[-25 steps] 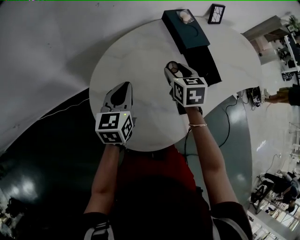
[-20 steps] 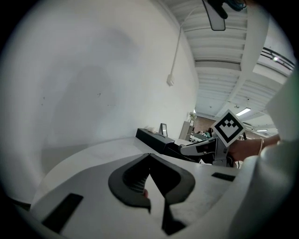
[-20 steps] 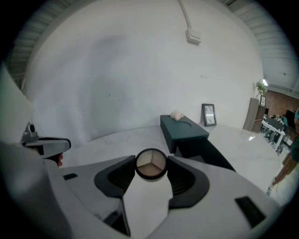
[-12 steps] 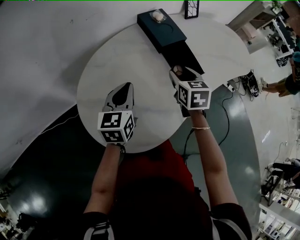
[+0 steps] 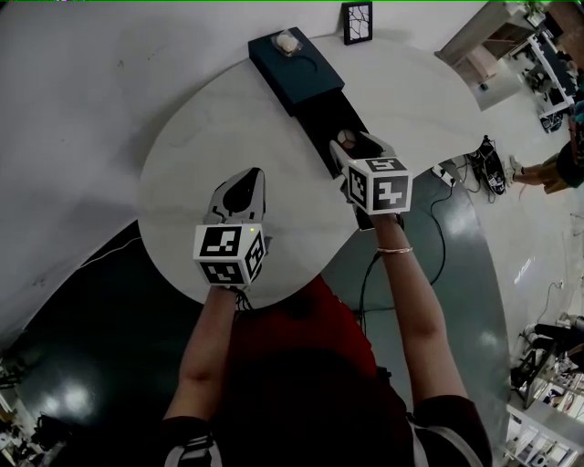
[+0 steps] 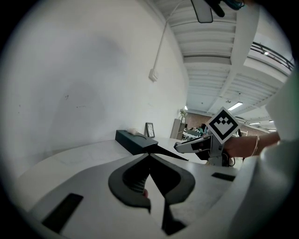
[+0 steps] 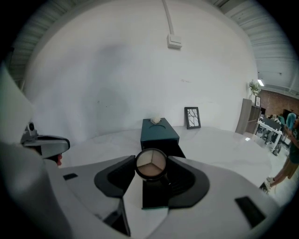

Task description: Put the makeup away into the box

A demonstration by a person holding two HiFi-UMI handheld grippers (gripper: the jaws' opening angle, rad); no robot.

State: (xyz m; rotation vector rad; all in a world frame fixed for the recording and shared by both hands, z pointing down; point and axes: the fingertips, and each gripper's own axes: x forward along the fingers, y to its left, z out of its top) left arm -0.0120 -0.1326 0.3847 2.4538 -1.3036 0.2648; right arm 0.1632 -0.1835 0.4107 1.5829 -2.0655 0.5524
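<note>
A dark teal box stands at the far side of the round white table, its black drawer pulled out toward me. My right gripper is shut on a round compact with three beige shades, held just above the drawer's near end. The compact also shows in the head view. My left gripper hovers over the table's middle, left of the drawer. Its jaws meet at the tips, and a small red thing peeks out low between them. The same red thing shows in the right gripper view.
A pale puff rests on top of the box. A small framed picture stands behind it at the table's back edge. Cables lie on the floor to the right, where a person stands. A white wall rises behind the table.
Both grippers have moved forward toward the box. The compact, earlier left of the drawer, now hangs over the drawer's near end.
</note>
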